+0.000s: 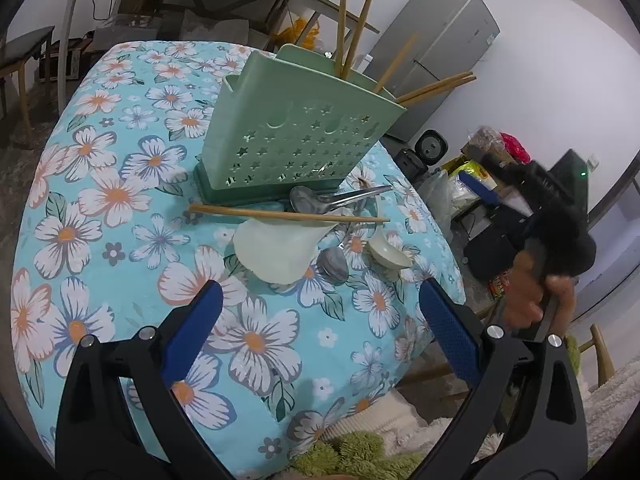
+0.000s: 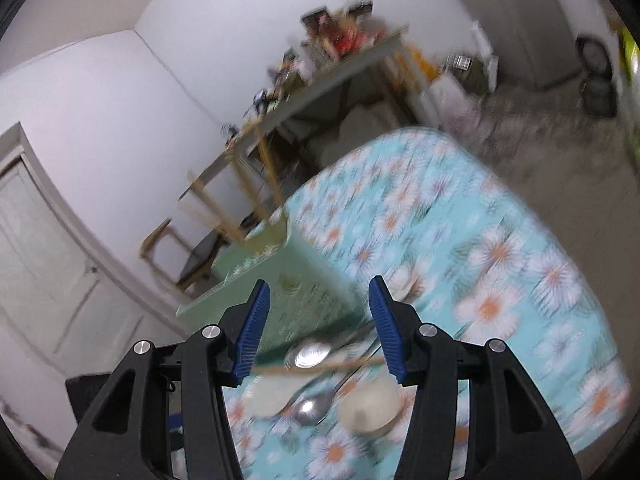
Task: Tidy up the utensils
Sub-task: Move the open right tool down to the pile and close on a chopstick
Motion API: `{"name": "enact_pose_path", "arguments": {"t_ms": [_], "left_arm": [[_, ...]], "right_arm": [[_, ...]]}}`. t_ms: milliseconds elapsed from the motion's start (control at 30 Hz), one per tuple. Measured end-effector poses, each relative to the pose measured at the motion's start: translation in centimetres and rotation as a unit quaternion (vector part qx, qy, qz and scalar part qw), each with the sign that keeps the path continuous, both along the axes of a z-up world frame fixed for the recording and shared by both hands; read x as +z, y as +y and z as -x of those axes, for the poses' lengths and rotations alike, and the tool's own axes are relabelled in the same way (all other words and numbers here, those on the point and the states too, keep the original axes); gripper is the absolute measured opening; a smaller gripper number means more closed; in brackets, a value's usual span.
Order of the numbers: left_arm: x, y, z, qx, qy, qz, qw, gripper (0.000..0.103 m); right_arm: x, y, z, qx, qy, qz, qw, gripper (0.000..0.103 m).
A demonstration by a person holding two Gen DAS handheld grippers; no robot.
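Observation:
A green perforated utensil holder [image 1: 296, 136] [image 2: 280, 280] stands on the flowered tablecloth with several wooden chopsticks sticking out of it. In front of it lie one loose chopstick [image 1: 288, 214] [image 2: 332, 364], two metal spoons [image 1: 304, 200] [image 1: 334, 264], a white rice paddle [image 1: 276, 252] [image 2: 268, 396] and a white ceramic spoon [image 1: 388, 254] [image 2: 370, 404]. My left gripper [image 1: 320, 332] is wide open above the cloth, short of the paddle, and holds nothing. My right gripper [image 2: 320, 320] is half open over the pile with nothing between its pads; its view is motion-blurred.
The table [image 1: 100, 200] ends close on the right, with a person's hand [image 1: 528, 300] beyond that edge. A grey fridge [image 1: 440, 52], bags and appliances stand on the floor behind. A cluttered shelf [image 2: 320, 76] and a white door [image 2: 48, 248] line the far wall.

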State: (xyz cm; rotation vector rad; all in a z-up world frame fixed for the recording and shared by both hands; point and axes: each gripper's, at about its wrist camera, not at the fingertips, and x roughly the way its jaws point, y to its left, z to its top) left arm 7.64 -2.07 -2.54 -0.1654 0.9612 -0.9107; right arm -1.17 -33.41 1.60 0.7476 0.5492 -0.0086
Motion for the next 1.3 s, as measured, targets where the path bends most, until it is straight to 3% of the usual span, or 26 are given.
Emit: {"name": "enact_pose_path", "arguments": {"t_ms": [200, 333, 500, 767, 1133, 1300], "left_arm": [[0.5, -0.6, -0.9, 0.016, -0.052, -0.023, 0.9983, 0.095], [1.2, -1.8, -1.1, 0.017, -0.13, -0.059, 0.9896, 0.095], [1.5, -3.0, -1.8, 0.017, -0.185, -0.085, 0.979, 0.095], [1.4, -4.0, -2.5, 0.015, -0.215, -0.093, 0.972, 0.095], [0.1, -4.7, -2.9, 0.01, -0.224, -0.098, 0.9696, 0.095], [-0.1, -4.8, -2.9, 0.01, -0.229, -0.098, 0.9683, 0.095]], "right_arm": [[-4.8, 2.0, -3.4, 0.053, 0.072, -0.098, 0.991, 0.051], [-6.9, 2.5, -4.0, 0.064, 0.116, -0.13, 0.983, 0.05], [-8.4, 2.5, -4.2, 0.054, 0.157, -0.14, 0.976, 0.05], [-10.1, 1.9, -4.2, 0.012, 0.19, -0.155, 0.969, 0.05], [-10.7, 0.2, -4.7, -0.032, 0.188, -0.191, 0.963, 0.05], [-11.2, -0.2, -5.3, -0.048, 0.192, -0.205, 0.959, 0.045]]}}
